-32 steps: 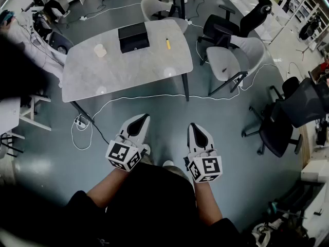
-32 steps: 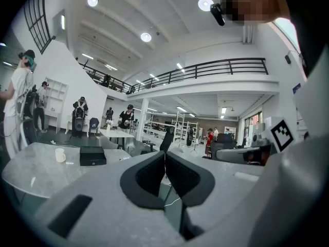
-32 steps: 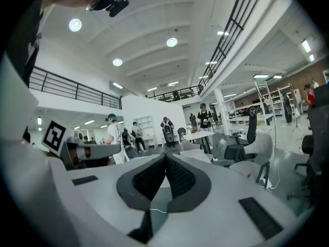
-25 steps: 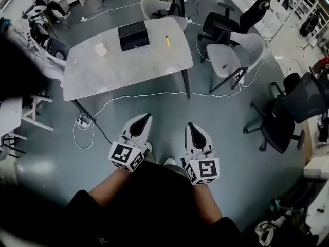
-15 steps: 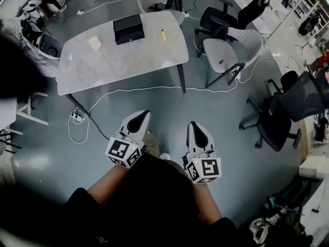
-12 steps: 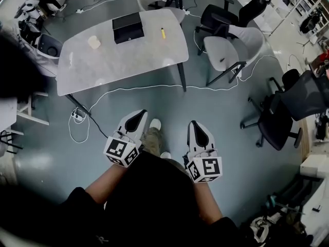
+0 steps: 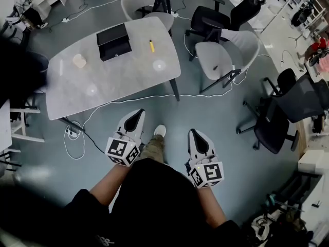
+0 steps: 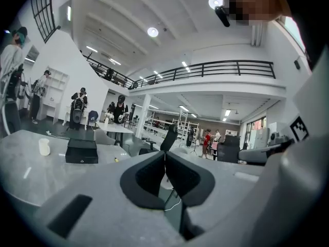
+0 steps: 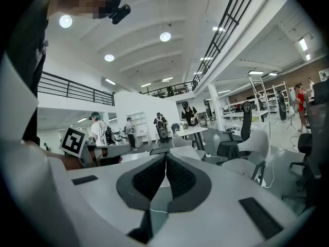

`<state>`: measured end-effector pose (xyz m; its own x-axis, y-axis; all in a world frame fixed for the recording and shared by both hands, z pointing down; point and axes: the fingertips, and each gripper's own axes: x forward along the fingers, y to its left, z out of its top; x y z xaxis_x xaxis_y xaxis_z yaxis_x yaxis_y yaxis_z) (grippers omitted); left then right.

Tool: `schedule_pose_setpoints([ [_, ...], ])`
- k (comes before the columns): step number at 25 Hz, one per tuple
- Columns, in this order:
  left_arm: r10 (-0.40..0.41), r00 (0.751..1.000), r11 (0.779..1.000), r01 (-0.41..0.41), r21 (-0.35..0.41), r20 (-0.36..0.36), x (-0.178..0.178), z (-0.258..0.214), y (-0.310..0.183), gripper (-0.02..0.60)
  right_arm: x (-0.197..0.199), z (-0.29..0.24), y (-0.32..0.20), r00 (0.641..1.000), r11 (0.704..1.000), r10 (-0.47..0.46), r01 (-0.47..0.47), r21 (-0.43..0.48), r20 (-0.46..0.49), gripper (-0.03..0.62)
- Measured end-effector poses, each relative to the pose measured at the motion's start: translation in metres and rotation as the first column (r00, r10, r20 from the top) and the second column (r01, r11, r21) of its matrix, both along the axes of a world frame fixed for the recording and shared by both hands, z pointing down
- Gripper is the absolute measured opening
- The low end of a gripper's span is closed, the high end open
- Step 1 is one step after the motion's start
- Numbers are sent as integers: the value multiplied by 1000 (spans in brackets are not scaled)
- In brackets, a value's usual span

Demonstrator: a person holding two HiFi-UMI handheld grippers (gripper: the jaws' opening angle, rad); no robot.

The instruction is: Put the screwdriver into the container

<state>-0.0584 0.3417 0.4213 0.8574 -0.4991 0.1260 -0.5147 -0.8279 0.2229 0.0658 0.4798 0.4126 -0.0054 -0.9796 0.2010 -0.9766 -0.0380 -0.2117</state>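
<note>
A black open container (image 7: 114, 41) stands on the far part of the grey table (image 7: 103, 84). The yellow-handled screwdriver (image 7: 151, 46) lies just right of it. In the left gripper view the container (image 8: 82, 151) and the screwdriver (image 8: 116, 160) show small and far ahead on the table. My left gripper (image 7: 138, 112) is held over the floor, well short of the table's near edge, jaws shut and empty. My right gripper (image 7: 194, 131) is beside it, also shut and empty. The same closed jaws show in the left gripper (image 8: 165, 156) and right gripper (image 9: 165, 157) views.
A pale cup-like object (image 7: 79, 60) sits on the table left of the container. A white chair (image 7: 218, 58) and a black office chair (image 7: 221, 19) stand right of the table, another black chair (image 7: 288, 107) farther right. A white cable (image 7: 154, 96) crosses the floor.
The person has stepped toward the table, a shoe now showing between the grippers. Both grippers moved forward with the person and stayed shut. The table has shifted left in the head view.
</note>
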Motion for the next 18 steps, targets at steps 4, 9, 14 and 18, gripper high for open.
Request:
schedule_pose_setpoints([
  [4, 31, 999, 999, -31, -29, 5, 31, 3, -51, 17, 25, 1, -61, 1000, 999, 8, -8, -42, 5, 14],
  [9, 62, 998, 996, -61, -70, 9, 54, 17, -102, 17, 40, -7, -147, 1000, 998, -26, 25, -52, -14, 14],
  [14, 51, 999, 998, -51, -42, 6, 62, 12, -175, 17, 48, -10, -215, 998, 997, -61, 59, -55, -28, 12],
  [18, 39, 999, 999, -38, -25, 4, 63, 9, -218, 17, 54, -8, -252, 997, 996, -66, 64, -58, -27, 12],
])
